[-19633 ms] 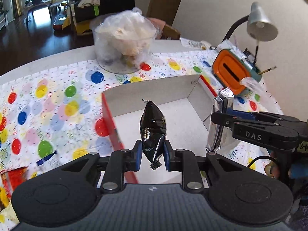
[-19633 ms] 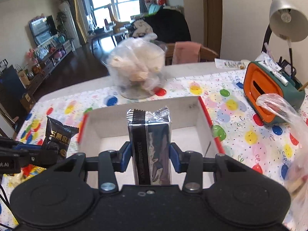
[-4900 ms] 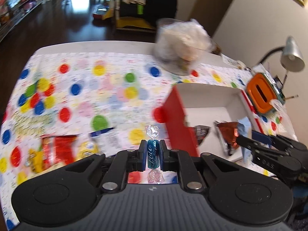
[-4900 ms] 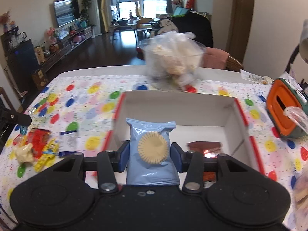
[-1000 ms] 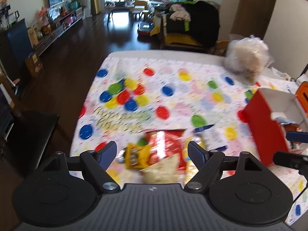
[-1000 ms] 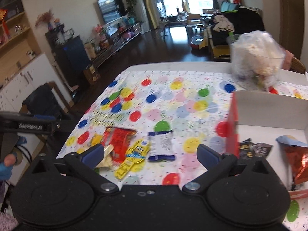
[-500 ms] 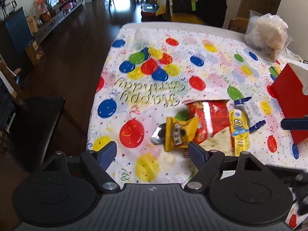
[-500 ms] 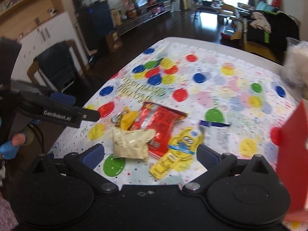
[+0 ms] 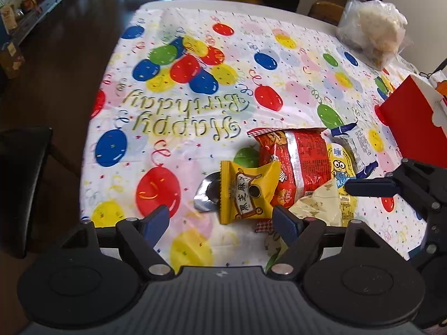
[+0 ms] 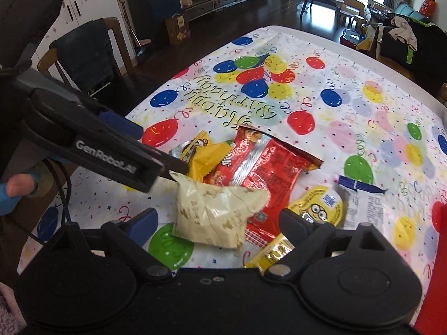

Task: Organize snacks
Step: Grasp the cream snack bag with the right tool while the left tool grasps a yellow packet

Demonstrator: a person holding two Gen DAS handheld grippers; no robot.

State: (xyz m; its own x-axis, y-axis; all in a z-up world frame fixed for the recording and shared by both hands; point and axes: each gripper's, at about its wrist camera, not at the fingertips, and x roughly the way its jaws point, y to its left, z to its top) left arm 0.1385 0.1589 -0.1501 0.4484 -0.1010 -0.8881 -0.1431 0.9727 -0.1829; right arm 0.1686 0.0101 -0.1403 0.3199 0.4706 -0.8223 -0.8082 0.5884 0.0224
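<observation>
A pile of snacks lies on the balloon tablecloth. My left gripper (image 9: 222,220) is open, its jaws either side of a yellow packet (image 9: 247,191) that partly covers a silver wrapper (image 9: 208,192). My right gripper (image 10: 218,220) is open around a cream-coloured packet (image 10: 215,212). A large red bag (image 9: 293,162) (image 10: 265,173), a yellow Minion packet (image 9: 342,171) (image 10: 318,209) and a white-and-blue packet (image 9: 356,142) (image 10: 363,198) lie beside them. The red box (image 9: 413,122) stands at the right.
A clear plastic bag of pale food (image 9: 374,32) stands at the far right of the table. A dark chair (image 9: 22,173) stands at the table's left edge, another chair (image 10: 83,55) further back. The table's near edge lies just below the pile.
Both open grippers have swung left from the box and come down over the snack pile. The left now straddles the yellow packet, the right the cream packet.
</observation>
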